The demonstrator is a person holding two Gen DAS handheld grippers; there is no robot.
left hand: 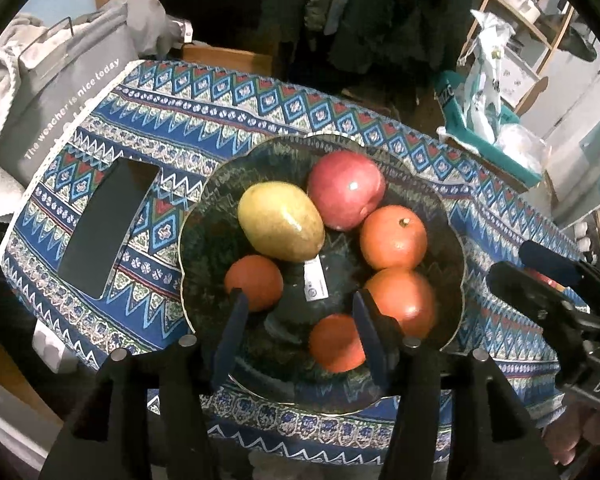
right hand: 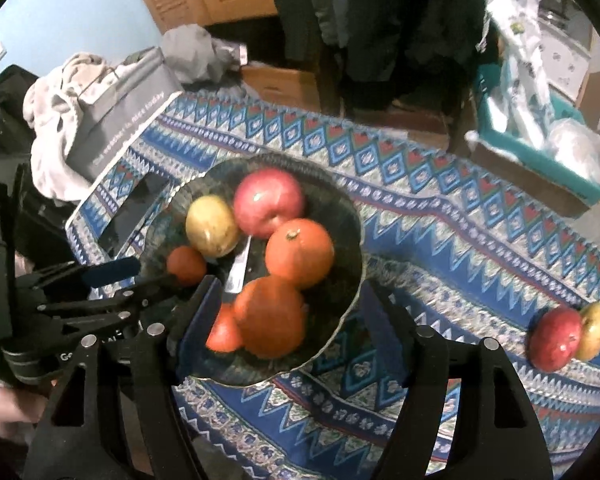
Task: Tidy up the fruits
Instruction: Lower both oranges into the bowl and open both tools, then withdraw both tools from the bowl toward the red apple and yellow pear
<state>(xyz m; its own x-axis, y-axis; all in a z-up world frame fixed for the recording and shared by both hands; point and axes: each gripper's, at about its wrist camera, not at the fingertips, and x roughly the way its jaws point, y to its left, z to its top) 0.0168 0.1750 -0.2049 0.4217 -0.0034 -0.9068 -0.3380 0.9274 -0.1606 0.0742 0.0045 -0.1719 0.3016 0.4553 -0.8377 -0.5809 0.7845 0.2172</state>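
Note:
A dark glass bowl on the patterned cloth holds a yellow mango, a red apple and several oranges. My left gripper is open and empty above the bowl's near side. My right gripper is open and empty over the bowl's right rim; it shows at the right edge of the left wrist view. On the cloth to the right lie a red apple and a yellowish apple, touching each other.
A black phone lies on the cloth left of the bowl. A grey box with white lettering and crumpled clothes sit beyond the table's left corner. A teal box with bags stands past the far right edge.

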